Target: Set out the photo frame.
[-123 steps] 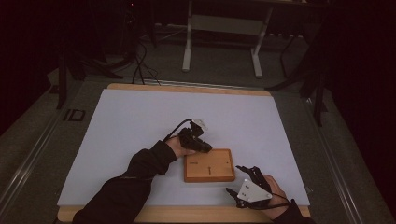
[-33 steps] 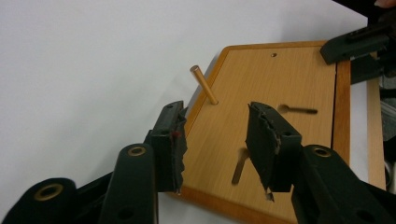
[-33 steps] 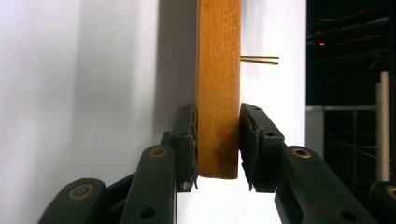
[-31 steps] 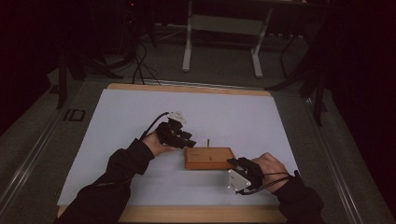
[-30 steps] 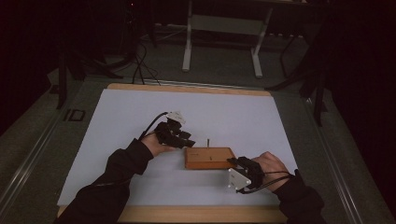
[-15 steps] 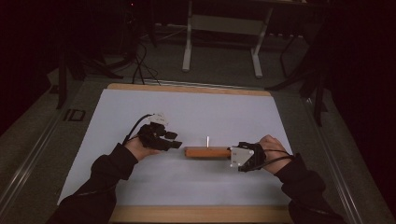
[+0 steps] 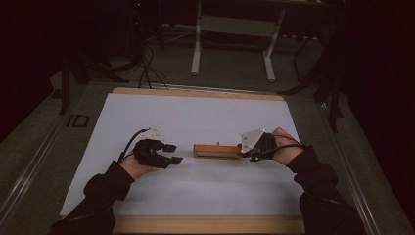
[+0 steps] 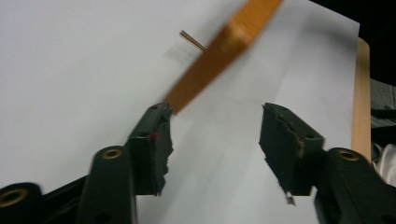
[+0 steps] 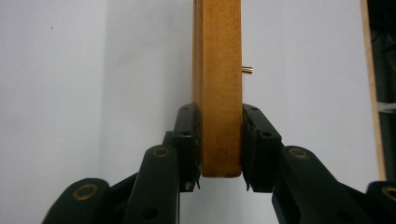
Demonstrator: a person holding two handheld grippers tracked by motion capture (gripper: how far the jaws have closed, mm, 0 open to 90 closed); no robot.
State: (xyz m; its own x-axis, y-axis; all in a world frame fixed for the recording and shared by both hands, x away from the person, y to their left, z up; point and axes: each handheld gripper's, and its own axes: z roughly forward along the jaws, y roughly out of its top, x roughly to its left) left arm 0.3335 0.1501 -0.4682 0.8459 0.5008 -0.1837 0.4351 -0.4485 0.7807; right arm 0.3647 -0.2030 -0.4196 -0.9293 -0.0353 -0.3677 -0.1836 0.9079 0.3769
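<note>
Wooden block (image 7: 217, 150) edge-up in right gripper (image 7: 248, 149)

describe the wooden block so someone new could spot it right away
On the white sheet covering the table, look just right of centre. The wooden block is there, gripped at one end by the right gripper. It is the only orange-brown piece, with a small metal pin sticking out.

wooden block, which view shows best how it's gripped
The right gripper view: the wooden block stands on edge, pinched between both pads of the right hand-held gripper, a brass pin poking from one face. The high view shows it small and dim; the left gripper view shows a blurred edge.
</note>
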